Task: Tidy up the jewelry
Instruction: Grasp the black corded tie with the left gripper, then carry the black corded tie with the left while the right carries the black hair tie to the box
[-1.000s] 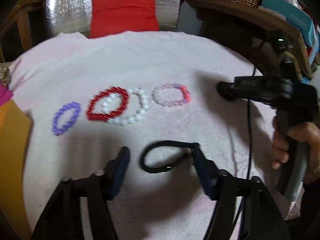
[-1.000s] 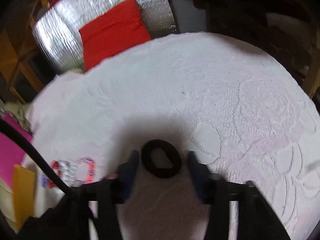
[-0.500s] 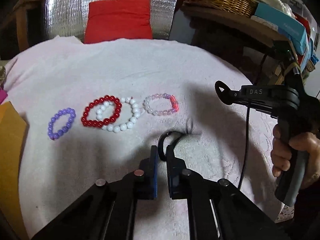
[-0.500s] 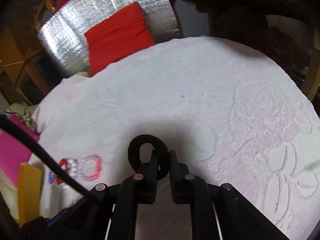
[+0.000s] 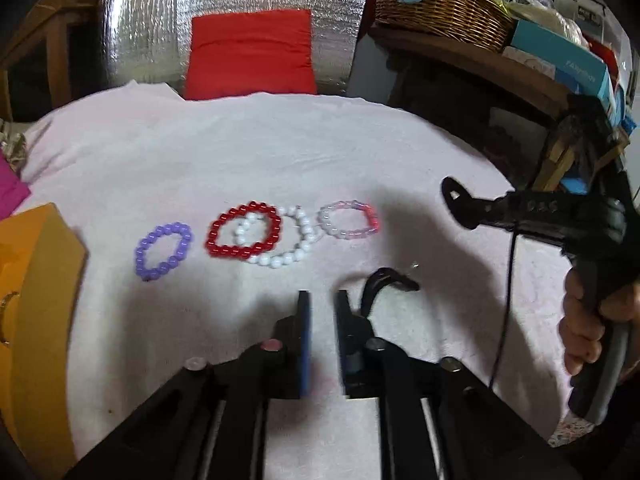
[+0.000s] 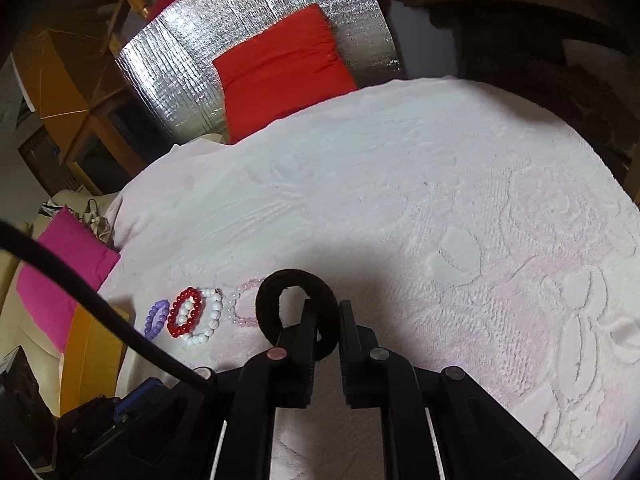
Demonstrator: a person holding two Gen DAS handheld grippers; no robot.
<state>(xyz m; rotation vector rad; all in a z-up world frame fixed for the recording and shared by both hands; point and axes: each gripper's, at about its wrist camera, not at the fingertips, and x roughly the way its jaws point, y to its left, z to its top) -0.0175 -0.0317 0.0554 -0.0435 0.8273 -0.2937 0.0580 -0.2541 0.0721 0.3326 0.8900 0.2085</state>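
A purple bead bracelet (image 5: 163,251), a red one (image 5: 244,230), a white one (image 5: 286,244) and a pink-and-clear one (image 5: 349,220) lie in a row on the white cloth (image 5: 200,152). My left gripper (image 5: 322,308) has its jaws nearly together, and a thin black cord loop (image 5: 380,282) hangs beside its right finger; I cannot tell whether it is pinched. My right gripper (image 6: 325,316) is shut on a thick black hair tie (image 6: 296,304), held above the cloth. That gripper also shows in the left wrist view (image 5: 532,212), with the hair tie (image 5: 454,196) at its tip.
A yellow box (image 5: 36,320) stands at the left edge beside a pink cushion (image 6: 60,272). A red cushion (image 5: 250,54) and silver foil sheet (image 5: 152,20) lie behind the cloth. A wicker basket (image 5: 440,4) sits on a shelf at the back right.
Both grippers closed from wide open, the left on the black cord and the right on the hair tie, and lifted. The left jaws have now parted slightly and the cord sits beside the right finger.
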